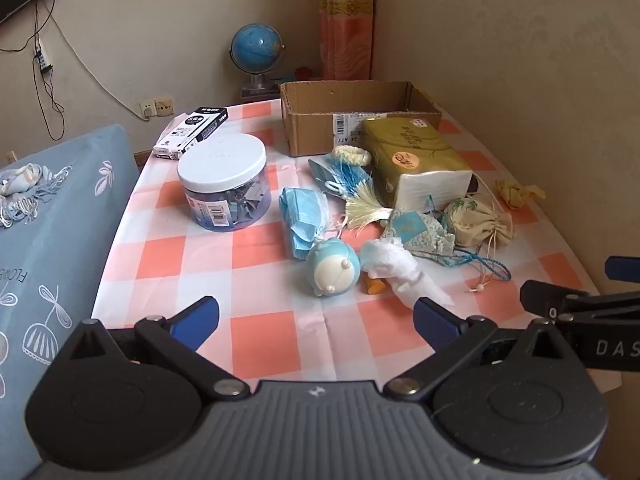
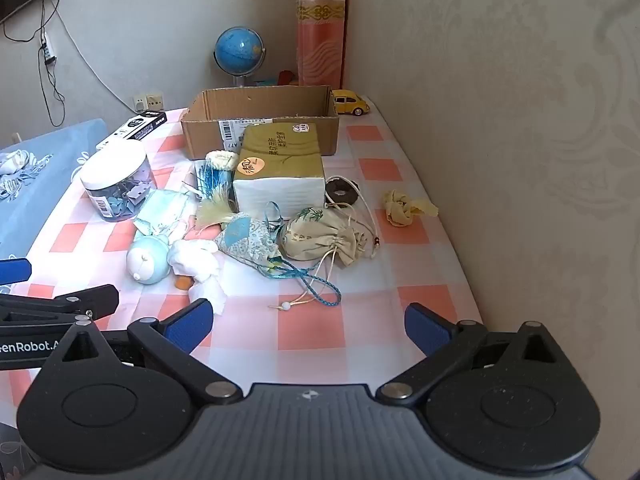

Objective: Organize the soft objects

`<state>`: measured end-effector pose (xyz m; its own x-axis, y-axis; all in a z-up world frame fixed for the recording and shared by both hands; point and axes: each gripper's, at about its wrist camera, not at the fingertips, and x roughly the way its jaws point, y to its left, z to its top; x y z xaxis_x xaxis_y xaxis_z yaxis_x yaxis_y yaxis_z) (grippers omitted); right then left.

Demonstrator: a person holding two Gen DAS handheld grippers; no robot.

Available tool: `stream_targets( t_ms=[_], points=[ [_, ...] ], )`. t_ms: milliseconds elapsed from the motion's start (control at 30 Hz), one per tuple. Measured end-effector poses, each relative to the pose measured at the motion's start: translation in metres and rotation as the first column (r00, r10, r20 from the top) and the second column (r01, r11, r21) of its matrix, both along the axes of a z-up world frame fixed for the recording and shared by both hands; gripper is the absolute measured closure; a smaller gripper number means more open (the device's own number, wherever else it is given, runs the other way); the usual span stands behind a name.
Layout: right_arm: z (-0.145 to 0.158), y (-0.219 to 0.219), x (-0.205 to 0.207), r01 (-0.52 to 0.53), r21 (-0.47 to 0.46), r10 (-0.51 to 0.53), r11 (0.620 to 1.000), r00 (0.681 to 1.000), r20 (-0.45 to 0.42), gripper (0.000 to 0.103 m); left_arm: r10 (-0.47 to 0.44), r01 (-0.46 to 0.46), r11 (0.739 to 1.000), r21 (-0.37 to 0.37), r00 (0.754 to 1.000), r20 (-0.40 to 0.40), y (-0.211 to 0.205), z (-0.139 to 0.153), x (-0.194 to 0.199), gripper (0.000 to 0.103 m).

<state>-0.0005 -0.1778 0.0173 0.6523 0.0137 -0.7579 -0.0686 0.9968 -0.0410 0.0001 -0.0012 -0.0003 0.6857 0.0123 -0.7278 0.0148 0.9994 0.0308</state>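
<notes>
Soft things lie clustered mid-table: a blue round plush [image 1: 332, 266] [image 2: 147, 261], a white crumpled cloth [image 1: 394, 268] [image 2: 198, 264], a blue face mask [image 1: 302, 216] [image 2: 162, 208], a patterned blue pouch [image 1: 418, 230] [image 2: 248, 240], a beige drawstring bag [image 1: 480, 220] [image 2: 324, 238], a tassel [image 1: 362, 204], a yellow crumpled cloth [image 1: 518, 192] [image 2: 404, 206] and a tissue pack [image 1: 420, 160] [image 2: 280, 168]. An open cardboard box [image 1: 360, 112] [image 2: 260, 120] stands behind them. My left gripper [image 1: 316, 316] and right gripper [image 2: 308, 320] are open and empty, near the front edge.
A clear jar with a white lid [image 1: 222, 184] [image 2: 118, 178] and a black-and-white box [image 1: 192, 132] stand at the left. A globe [image 1: 256, 52], a yellow toy car [image 2: 351, 102] and the wall lie behind and right. A blue cushion [image 1: 48, 220] is left of the table.
</notes>
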Motion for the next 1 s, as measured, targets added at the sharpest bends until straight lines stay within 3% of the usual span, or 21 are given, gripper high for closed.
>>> stream_targets(
  t_ms=[100,333,1000],
  points=[
    [0.0003,0.0002,0.0008,0.003,0.001,-0.003,1.000,1.000,0.003,0.000,0.003,-0.003,1.000,0.023,1.000,0.007,-0.0069,-0.0007,-0.0022,0.000],
    [0.0018,-0.0016,-0.0038,-0.001,0.010,0.001,1.000,1.000,0.020,0.000,-0.008,0.008,1.000,-0.024,1.000,0.000,-0.0004,0.0024,-0.0020,0.000],
    [0.0042,-0.0019,-0.0035,0.002,0.014,-0.002,1.000,1.000,0.029,0.000,-0.005,0.006,1.000,-0.023,1.000,0.009,-0.0014,0.0057,-0.0034,0.000]
  ],
)
